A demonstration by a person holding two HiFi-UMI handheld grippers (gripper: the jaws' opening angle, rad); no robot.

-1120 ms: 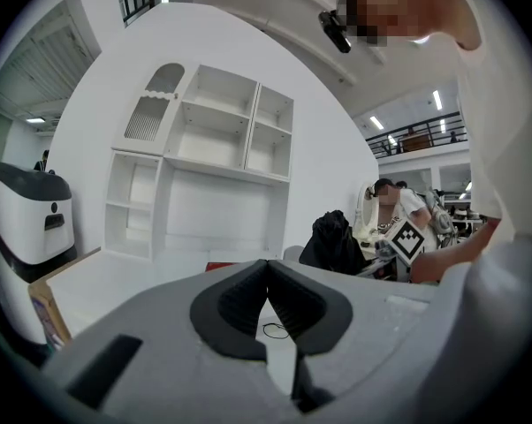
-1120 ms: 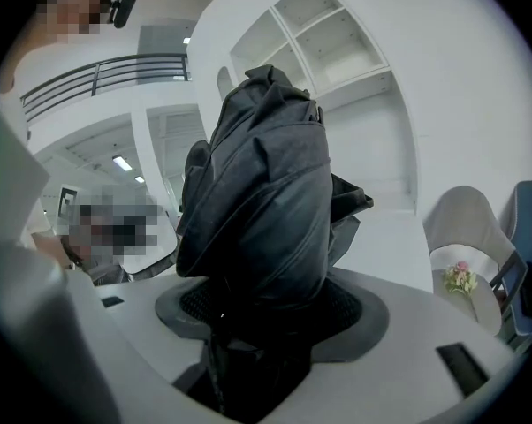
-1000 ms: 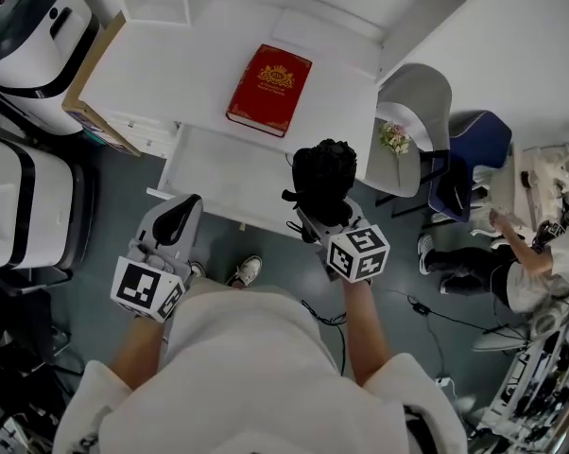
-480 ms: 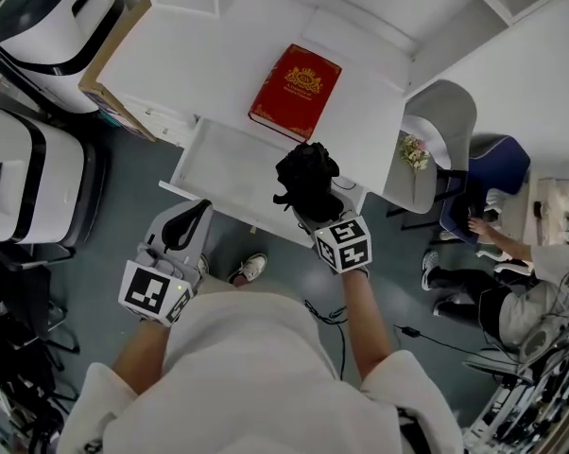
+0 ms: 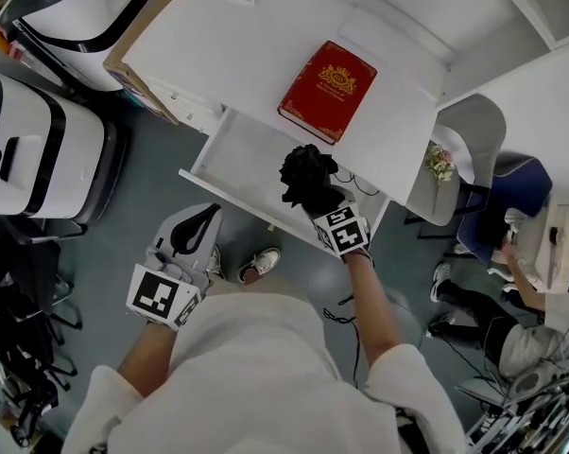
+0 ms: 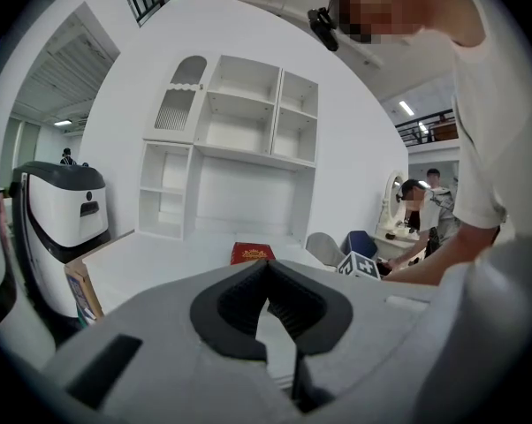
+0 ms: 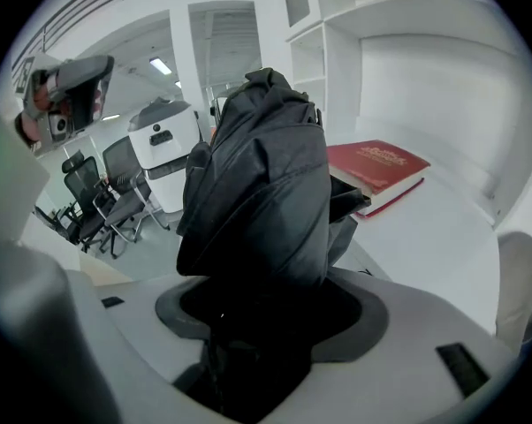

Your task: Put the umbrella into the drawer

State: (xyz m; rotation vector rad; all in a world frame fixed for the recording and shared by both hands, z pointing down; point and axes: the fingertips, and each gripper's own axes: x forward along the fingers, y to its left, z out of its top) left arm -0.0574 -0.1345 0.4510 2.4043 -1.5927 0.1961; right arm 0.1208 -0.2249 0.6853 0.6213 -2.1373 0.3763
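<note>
A black folded umbrella (image 5: 306, 176) is clamped in my right gripper (image 5: 318, 203), its bundled fabric sticking out past the jaws. It hangs over the right part of the open white drawer (image 5: 232, 154), which is pulled out from under the white desk (image 5: 256, 45). In the right gripper view the umbrella (image 7: 257, 184) fills the space between the jaws of the right gripper (image 7: 262, 312). My left gripper (image 5: 198, 223) is held off the drawer's front left corner, over the floor. Its jaw tips meet with nothing between them, as the left gripper (image 6: 268, 268) shows in its own view.
A red book (image 5: 327, 91) lies on the desk behind the drawer. White machines (image 5: 39, 149) and a cardboard box (image 5: 138, 60) stand at the left. A grey chair (image 5: 459, 149) and a seated person (image 5: 511, 282) are at the right. My shoe (image 5: 261, 265) is below the drawer front.
My right gripper has sunk and tipped downward with the umbrella, from in front of the drawer to over its right part. The left gripper has only drifted slightly.
</note>
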